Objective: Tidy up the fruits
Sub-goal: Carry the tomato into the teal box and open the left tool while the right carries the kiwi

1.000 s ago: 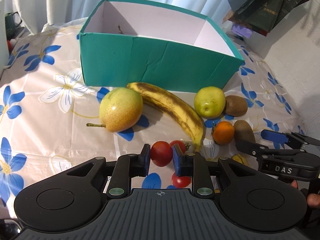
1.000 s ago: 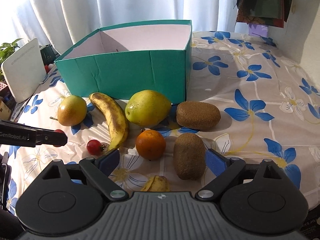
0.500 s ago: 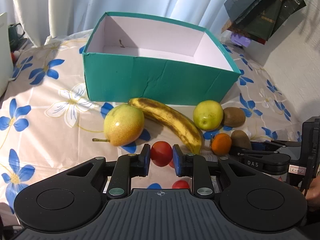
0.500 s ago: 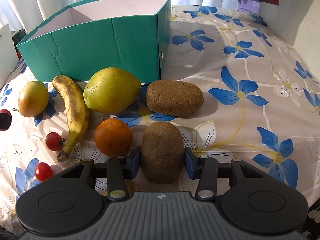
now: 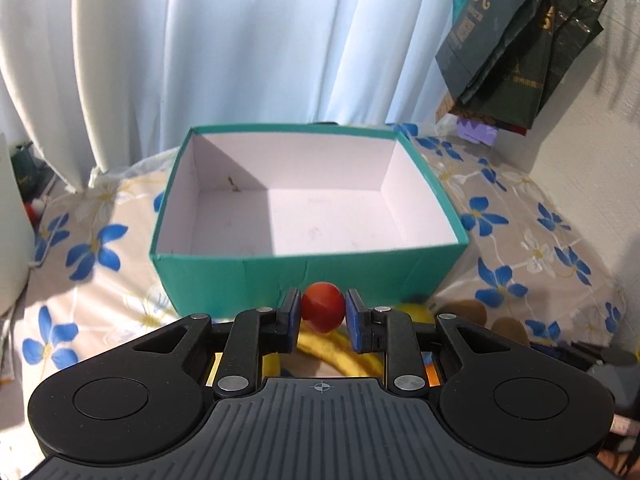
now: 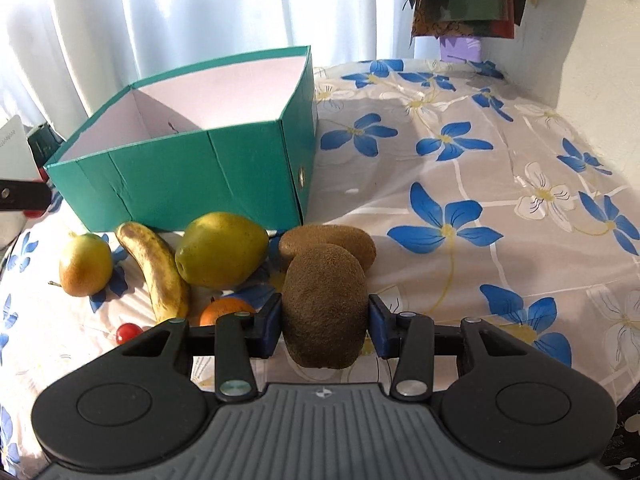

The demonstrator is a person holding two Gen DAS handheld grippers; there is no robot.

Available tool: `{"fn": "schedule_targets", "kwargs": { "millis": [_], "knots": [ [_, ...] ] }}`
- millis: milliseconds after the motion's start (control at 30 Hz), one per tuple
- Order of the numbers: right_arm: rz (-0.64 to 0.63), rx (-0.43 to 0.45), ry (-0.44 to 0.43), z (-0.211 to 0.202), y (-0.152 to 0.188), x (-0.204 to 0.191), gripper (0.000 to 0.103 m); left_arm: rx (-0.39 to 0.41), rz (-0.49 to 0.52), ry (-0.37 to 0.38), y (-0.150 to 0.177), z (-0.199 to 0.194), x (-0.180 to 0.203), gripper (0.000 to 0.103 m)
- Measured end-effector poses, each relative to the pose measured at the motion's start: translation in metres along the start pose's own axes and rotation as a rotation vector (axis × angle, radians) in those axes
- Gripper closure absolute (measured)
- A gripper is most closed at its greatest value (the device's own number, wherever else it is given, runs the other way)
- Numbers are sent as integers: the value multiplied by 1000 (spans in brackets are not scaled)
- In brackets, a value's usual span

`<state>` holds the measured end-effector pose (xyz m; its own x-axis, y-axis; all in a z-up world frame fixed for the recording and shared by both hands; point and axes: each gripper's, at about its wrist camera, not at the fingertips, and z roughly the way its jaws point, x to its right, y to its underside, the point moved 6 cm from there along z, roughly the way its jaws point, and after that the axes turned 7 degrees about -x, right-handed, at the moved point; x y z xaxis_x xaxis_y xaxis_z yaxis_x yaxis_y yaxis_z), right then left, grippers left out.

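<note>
My left gripper (image 5: 322, 309) is shut on a red cherry tomato (image 5: 323, 306) and holds it raised in front of the near wall of the empty teal box (image 5: 308, 280). My right gripper (image 6: 324, 320) is shut on a brown kiwi (image 6: 325, 312), lifted off the cloth. In the right wrist view a second kiwi (image 6: 344, 236), a green pear (image 6: 220, 250), a banana (image 6: 158, 272), a small pear (image 6: 85, 265), an orange (image 6: 224, 310) and a cherry tomato (image 6: 128, 332) lie before the box (image 6: 192, 176).
The table carries a blue-flower cloth (image 6: 460, 184). White curtains (image 5: 200, 48) hang behind the box. Dark bags (image 5: 516, 48) hang on the wall at the right. A white object (image 6: 14, 140) stands at the left edge.
My left gripper has risen with the tomato and now looks down into the box. My right gripper closed on the kiwi and has lifted it off the cloth.
</note>
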<state>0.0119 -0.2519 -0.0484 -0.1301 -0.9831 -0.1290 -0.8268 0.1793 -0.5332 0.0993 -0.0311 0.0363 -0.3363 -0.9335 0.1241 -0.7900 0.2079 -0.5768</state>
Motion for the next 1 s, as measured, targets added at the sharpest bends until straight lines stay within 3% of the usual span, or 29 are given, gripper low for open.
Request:
{"fn": "schedule_targets", "kwargs": {
  "millis": [267,500,1000],
  "knots": [
    [15,55,-53,-18,-6,-14,60,43,-17,-162,-54,43,-2,76],
    [24,104,-56,-28,-14,-19,60,-4,-42,-260,-64,94,-16,76],
    [46,129,-22,-37,-18,-22,60,-148,-101,-241,-54,142,-30,75]
  ]
}}
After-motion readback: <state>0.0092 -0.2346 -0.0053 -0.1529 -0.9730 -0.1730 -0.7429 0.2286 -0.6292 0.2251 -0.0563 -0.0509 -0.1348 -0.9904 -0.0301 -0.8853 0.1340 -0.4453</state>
